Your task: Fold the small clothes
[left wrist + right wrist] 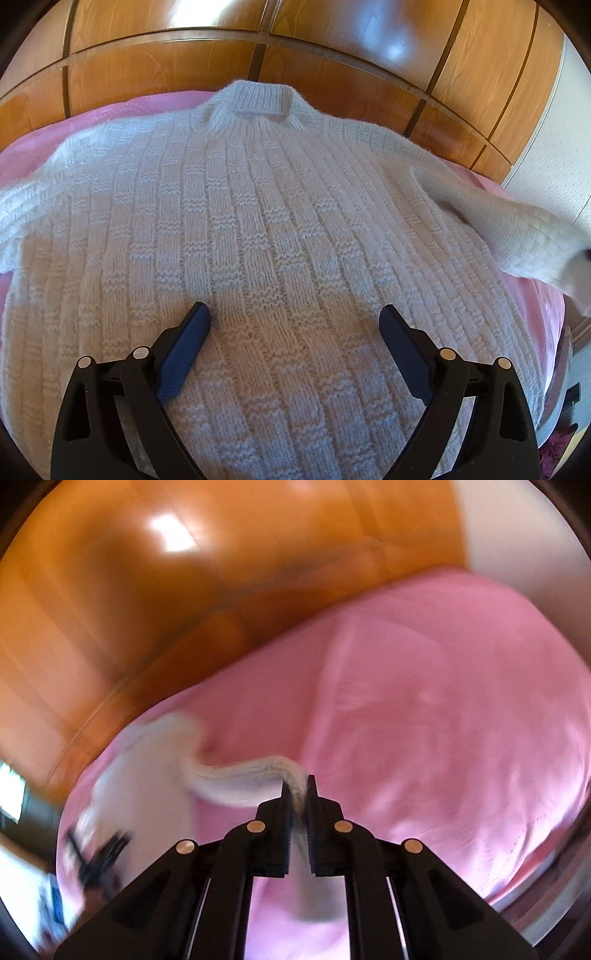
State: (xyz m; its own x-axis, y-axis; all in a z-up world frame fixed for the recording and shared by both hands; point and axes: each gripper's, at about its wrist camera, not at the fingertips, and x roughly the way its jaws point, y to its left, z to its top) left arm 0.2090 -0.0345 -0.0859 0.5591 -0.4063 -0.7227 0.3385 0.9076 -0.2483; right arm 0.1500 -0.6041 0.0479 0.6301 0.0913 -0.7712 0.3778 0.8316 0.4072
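The white sweater [266, 229] lies flat on the pink bed [443, 701]. The left claw [294, 325] hangs wide apart over it. The right claw [296, 794] pinches one sleeve [236, 779].

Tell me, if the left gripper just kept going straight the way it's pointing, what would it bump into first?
Most likely the white knitted sweater: the left gripper, fingers spread, points down at its body. The exact spot is hard to judge.

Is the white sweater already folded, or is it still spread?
Spread: the sweater lies flat on the pink cover; only one sleeve is lifted.
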